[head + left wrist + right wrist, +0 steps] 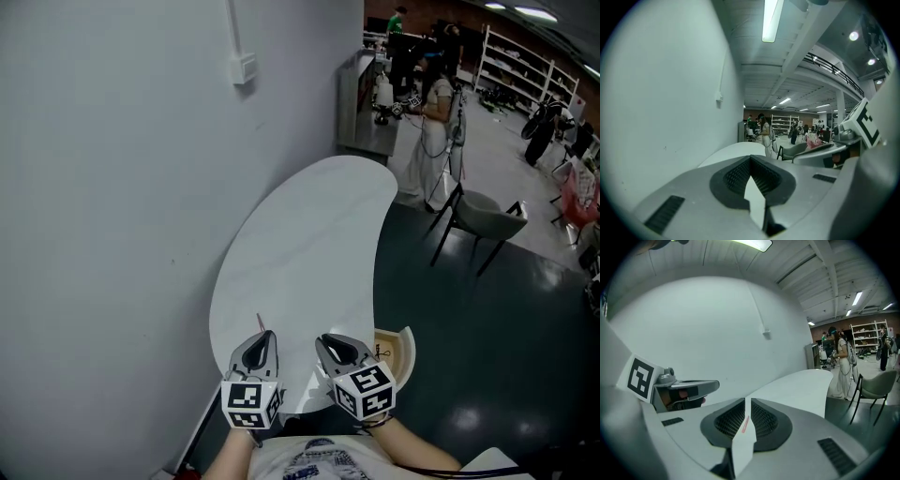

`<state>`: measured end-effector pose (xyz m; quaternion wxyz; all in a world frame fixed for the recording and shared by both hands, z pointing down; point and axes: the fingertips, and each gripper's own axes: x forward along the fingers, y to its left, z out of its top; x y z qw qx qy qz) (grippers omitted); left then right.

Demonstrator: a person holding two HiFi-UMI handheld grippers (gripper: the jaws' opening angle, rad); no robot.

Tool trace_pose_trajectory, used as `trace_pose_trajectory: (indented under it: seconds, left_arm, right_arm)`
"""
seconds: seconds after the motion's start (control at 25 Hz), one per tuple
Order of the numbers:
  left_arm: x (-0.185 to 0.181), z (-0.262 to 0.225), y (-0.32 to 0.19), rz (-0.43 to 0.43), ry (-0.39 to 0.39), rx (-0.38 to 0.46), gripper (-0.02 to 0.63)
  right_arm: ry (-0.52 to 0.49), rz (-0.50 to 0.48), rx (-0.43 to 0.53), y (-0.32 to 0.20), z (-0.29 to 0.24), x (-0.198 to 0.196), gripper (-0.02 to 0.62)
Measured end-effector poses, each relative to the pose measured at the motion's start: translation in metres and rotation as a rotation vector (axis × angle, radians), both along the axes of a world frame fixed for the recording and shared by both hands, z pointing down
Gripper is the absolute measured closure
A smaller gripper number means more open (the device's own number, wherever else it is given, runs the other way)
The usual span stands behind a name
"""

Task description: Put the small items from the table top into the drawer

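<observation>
wooden drawer (397, 351) half hidden behind right hand-held gripper (323, 342), contents unseen

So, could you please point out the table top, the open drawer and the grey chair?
table top (309, 244), head view, bare white middle.
open drawer (393, 348), head view, bare wooden inside.
grey chair (487, 214), head view, seat.

Smooth matt white table top (300, 244), pale bare-wood drawer (394, 354), glossy dark floor (469, 366), matt painted wall (112, 206)

White table (309, 244); pale wood drawer (390, 347); dark teal floor (487, 356); grey wall (112, 187).
</observation>
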<state>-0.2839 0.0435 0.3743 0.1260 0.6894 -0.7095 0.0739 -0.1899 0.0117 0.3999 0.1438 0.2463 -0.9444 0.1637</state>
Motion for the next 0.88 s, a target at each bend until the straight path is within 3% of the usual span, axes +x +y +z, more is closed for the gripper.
trace_pose_trajectory:
  seconds: [0.44,0.68,0.88]
  left_arm:
    - [-0.095,0.027,0.014,0.037,0.013,-0.048,0.591]
    - [-0.13,0.051,0.013,0.036,0.042,-0.083,0.591]
    - [-0.148,0.071,0.009,0.056,0.021,-0.102,0.591]
  right_arm:
    - [0.06,0.05,-0.032,0.01,0.032,-0.091,0.54]
    - [0.112,0.052,-0.054,0.005,0.058,-0.124,0.54]
    - [0.146,0.049,-0.061,0.002,0.079,-0.146,0.54]
